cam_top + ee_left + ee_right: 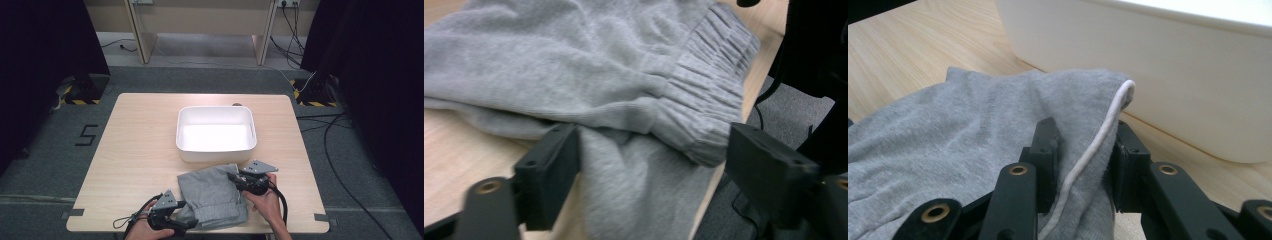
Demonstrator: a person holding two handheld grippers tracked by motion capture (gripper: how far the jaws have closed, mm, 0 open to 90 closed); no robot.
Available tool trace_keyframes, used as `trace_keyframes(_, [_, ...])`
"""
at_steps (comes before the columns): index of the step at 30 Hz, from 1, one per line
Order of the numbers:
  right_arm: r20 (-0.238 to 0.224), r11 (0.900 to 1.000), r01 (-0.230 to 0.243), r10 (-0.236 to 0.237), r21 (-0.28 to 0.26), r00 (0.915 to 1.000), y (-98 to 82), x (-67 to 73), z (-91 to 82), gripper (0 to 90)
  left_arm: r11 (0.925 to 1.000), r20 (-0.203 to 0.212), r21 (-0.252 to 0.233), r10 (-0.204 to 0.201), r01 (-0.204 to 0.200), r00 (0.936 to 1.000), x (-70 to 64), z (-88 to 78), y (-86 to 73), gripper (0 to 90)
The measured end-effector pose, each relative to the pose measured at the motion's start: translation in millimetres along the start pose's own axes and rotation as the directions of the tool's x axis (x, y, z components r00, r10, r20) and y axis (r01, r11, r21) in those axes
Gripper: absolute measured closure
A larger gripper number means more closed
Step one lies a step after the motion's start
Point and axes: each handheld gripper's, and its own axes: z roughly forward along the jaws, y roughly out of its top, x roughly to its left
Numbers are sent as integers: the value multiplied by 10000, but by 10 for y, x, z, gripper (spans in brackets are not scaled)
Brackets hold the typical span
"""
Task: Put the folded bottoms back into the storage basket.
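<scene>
Grey sweatpants [212,196] lie folded at lower centre of the tabletop [135,150], below the white bin [216,131]. Right hand-held gripper [1082,160] pinches their edge; left hand-held gripper [651,175] gapes wide.

High view overhead, facing forward — gripper views close on shared grey garment [214,195].

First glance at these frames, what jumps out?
A folded grey garment lies at the table's near edge, with the white bin just behind it, empty. The right gripper has its jaws on either side of a fold at the garment's bin-side corner, along a white cord. The left gripper stands open at the near corner by the ribbed waistband.
</scene>
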Motion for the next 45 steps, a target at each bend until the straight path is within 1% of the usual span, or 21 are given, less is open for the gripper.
trace_keyframes(1, [0,10000,0,0,0,10000,0,0,0,693,10000,0,0,0,0,10000,0,0,0,147])
trace_keyframes(3, [18,10000,-32,32,28,10000,-4,-2,4,693,9997,-442,191,143,-135,9989,-37,54,-16,149])
trace_keyframes(5, [41,10000,23,-23,97,10000,-7,1,6,693,9996,-561,261,97,-82,9984,-66,106,-20,145])
trace_keyframes(6, [48,9999,73,-74,110,10000,-8,-3,8,692,9992,-759,306,266,-243,9968,-106,142,-21,144])
trace_keyframes(8, [46,10000,15,-15,97,10000,-11,-12,15,692,9962,-1263,419,805,-758,9887,-179,200,-27,166])
trace_keyframes(9, [46,10000,15,-15,97,10000,-11,-12,15,692,9962,-1263,419,805,-758,9887,-179,200,-27,223])
trace_keyframes(10, [58,9999,5,-5,119,10000,-13,-10,14,691,9942,-1391,428,1035,-985,9849,-191,206,-27,223])
trace_keyframes(13, [43,9999,-7,6,106,10000,-19,-23,10,691,9941,-1166,204,1078,-1061,9873,-167,196,-28,456])
trace_keyframes(14, [61,9999,-57,57,107,10000,-21,-25,11,691,9929,-1184,198,1192,-1176,9858,-156,187,-33,506])
trace_keyframes(16, [42,9999,-36,35,111,10000,-27,-19,14,691,9914,-1037,24,1305,-1310,9860,-124,167,-37,680])
trace_keyframes(18, [73,10000,-21,20,72,10000,-26,-18,8,693,9910,-1048,-111,1318,-1337,9857,-123,167,-40,734])
trace_keyframes(21, [93,10000,52,-53,27,9999,-22,-9,2,697,9877,-932,-188,1530,-1554,9838,-112,137,-26,772])
trace_keyframes(22, [105,10000,29,-28,-64,9999,-19,5,-3,700,9882,-855,-272,1476,-1504,9853,-108,132,-20,792])
trace_keyframes(23, [87,9999,114,-113,-118,9999,-7,13,-24,703,9888,-775,-337,1427,-1456,9867,-101,121,-7,802])
trace_keyframes(25, [64,9999,34,-34,-127,10000,-2,21,-34,704,9890,-721,-412,1390,-1422,9877,-94,99,6,804])
trace_keyframes(29, [60,9991,102,-99,-407,9999,45,38,-95,705,9852,-673,-641,1545,-1588,9857,-113,21,67,810])
trace_keyframes(34, [125,9976,74,-65,-694,9999,123,71,-192,706,9787,-517,-1045,1719,-1765,9838,-154,-130,217,811])
trace_keyframes(35, [101,9970,132,-124,-766,9999,142,80,-217,706,9774,-485,-1035,1804,-1846,9824,-165,-154,243,811])
trace_keyframes(38, [188,9947,169,-151,-1015,9997,221,102,-316,707,9758,-347,-1163,1824,-1852,9826,-184,-213,308,810])
trace_keyframes(44, [211,9915,206,-180,-1287,9996,347,114,-420,707,9696,-270,-1334,2032,-2049,9788,-222,-343,475,810])
trace_keyframes(45, [211,9915,206,-180,-1287,9996,347,114,-420,707,9696,-270,-1334,2032,-2049,9788,-222,-343,475,810])
